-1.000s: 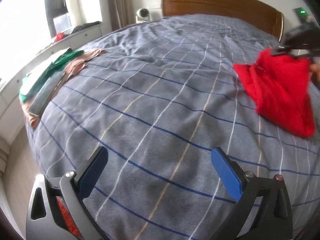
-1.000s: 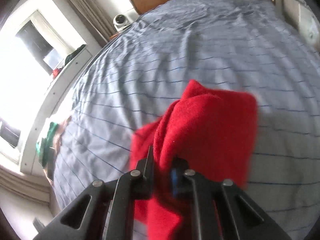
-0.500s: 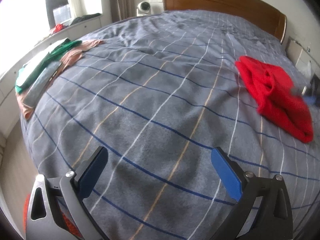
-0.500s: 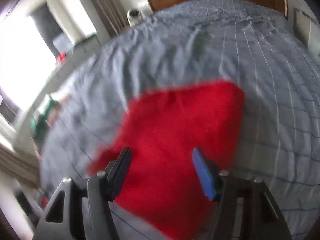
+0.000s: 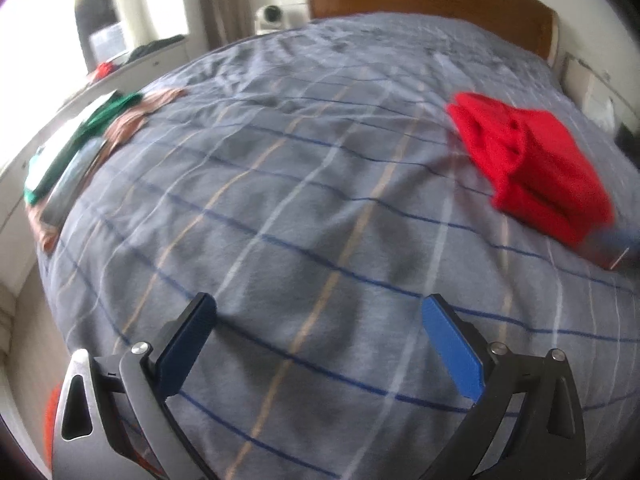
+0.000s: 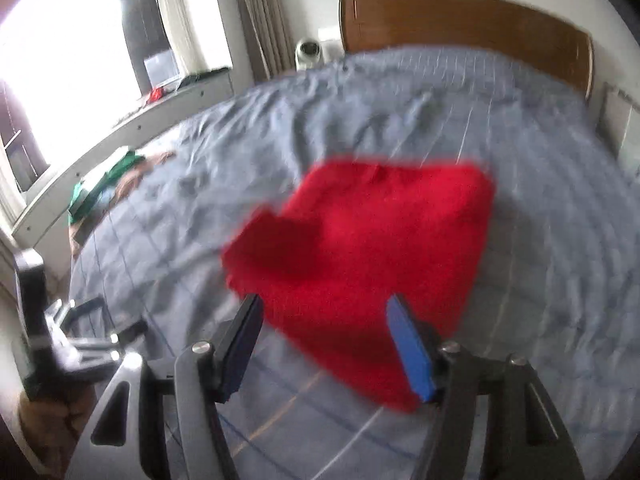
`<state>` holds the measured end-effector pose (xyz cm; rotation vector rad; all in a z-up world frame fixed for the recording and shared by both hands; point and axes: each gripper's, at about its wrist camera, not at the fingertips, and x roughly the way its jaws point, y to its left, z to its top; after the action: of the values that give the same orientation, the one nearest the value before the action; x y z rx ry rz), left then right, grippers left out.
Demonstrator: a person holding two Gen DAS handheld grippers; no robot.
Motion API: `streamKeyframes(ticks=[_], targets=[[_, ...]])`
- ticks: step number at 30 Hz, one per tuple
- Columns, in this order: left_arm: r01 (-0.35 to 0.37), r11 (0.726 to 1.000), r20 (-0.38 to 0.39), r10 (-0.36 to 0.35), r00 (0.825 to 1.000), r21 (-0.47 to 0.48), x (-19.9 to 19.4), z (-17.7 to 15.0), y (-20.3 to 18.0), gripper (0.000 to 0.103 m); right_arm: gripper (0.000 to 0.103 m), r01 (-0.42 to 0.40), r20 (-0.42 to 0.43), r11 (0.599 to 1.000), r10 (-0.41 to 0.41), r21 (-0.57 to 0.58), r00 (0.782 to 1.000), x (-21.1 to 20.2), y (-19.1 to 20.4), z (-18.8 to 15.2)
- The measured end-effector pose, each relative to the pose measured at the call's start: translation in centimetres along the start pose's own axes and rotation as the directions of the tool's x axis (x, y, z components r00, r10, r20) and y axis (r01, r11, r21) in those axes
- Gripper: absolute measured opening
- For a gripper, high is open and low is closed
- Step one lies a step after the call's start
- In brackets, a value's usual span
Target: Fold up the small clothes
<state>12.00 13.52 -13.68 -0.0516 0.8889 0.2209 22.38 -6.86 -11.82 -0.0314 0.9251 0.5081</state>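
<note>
Your right hand-held gripper [image 6: 324,340] has just been opening, and its blue pads now stand apart with nothing pressed between them; the near edge of the red garment [image 6: 368,248] shows in the gap, lying loose on the bed [image 6: 560,240]. The garment is folded into a rough, thick bundle on the bed's grey striped cover, on the side away from the window, well short of the wooden headboard [image 6: 460,24]. Your left hand-held gripper [image 5: 320,332] is spread wide over bare cover, well apart from the garment, holding nothing. Across the bed from the garment, at the window-side edge, lies a stack of green and tan clothes [image 5: 88,132].
</note>
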Motion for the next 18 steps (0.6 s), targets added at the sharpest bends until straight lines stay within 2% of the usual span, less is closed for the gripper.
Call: streamKeyframes(ticks=[1, 2, 3, 5, 6, 8, 9, 10, 11, 14, 16, 18], targets=[[0.014, 1.0, 0.005, -0.014, 1.0, 0.028, -0.4, 0.8, -0.6, 0.103, 0.066, -0.016, -0.063, 0.999, 0.017, 0.03, 0.998, 1.6, -0.4, -1.2], [0.026, 0.999, 0.015, -0.027, 1.0, 0.043, -0.7, 1.5, -0.9, 0.103, 0.066, -0.008, -0.059, 0.999, 0.01, 0.037, 0.998, 2.0, -0.6, -2.3], [0.066, 0.995, 0.046, -0.069, 0.997, 0.07, -1.5, 3.2, -1.6, 0.103, 0.065, -0.007, -0.01, 1.0, 0.007, 0.026, 1.0, 1.4, -0.3, -2.7], [0.157, 0.982, 0.063, -0.164, 0.984, 0.107, -2.1, 5.9, -2.8, 0.103, 0.065, -0.053, -0.003, 0.997, 0.054, 0.061, 0.999, 0.4, -0.5, -2.7], [0.269, 0.953, 0.031, -0.276, 0.961, 0.137, -1.7, 8.3, -4.2, 0.103, 0.065, -0.101, 0.006, 0.989, 0.101, 0.11, 0.995, -0.5, -1.3, -2.5], [0.43, 0.89, -0.072, -0.424, 0.903, 0.152, -0.1, 11.0, -6.3, 0.103, 0.065, -0.136, 0.065, 0.971, 0.125, 0.199, 0.99, -2.2, -3.7, -1.8], [0.53, 0.838, -0.16, -0.51, 0.845, 0.13, 2.0, 12.8, -8.0, 0.103, 0.069, -0.136, 0.093, 0.96, 0.117, 0.244, 0.989, -2.6, -5.0, -1.2], [0.569, 0.815, -0.213, -0.54, 0.814, 0.112, 3.7, 13.5, -9.0, 0.103, 0.076, -0.138, 0.119, 0.946, 0.108, 0.293, 0.987, -3.1, -6.5, -0.7], [0.57, 0.817, -0.263, -0.533, 0.804, 0.089, 6.0, 14.3, -10.1, 0.102, 0.078, -0.148, 0.146, 0.918, 0.1, 0.368, 0.984, -3.1, -8.8, 0.2], [0.47, 0.881, -0.31, -0.433, 0.847, 0.055, 10.8, 15.4, -10.8, 0.102, 0.078, -0.203, 0.159, 0.85, 0.142, 0.486, 0.977, -1.4, -13.1, 2.3], [0.456, 0.89, -0.324, -0.424, 0.846, 0.027, 12.6, 15.7, -10.4, 0.102, 0.078, -0.238, 0.148, 0.81, 0.188, 0.535, 0.971, 0.5, -14.8, 3.3], [0.47, 0.883, -0.33, -0.443, 0.834, 0.003, 13.3, 15.9, -10.2, 0.103, 0.078, -0.293, 0.147, 0.773, 0.255, 0.563, 0.956, 3.3, -15.6, 4.5]])
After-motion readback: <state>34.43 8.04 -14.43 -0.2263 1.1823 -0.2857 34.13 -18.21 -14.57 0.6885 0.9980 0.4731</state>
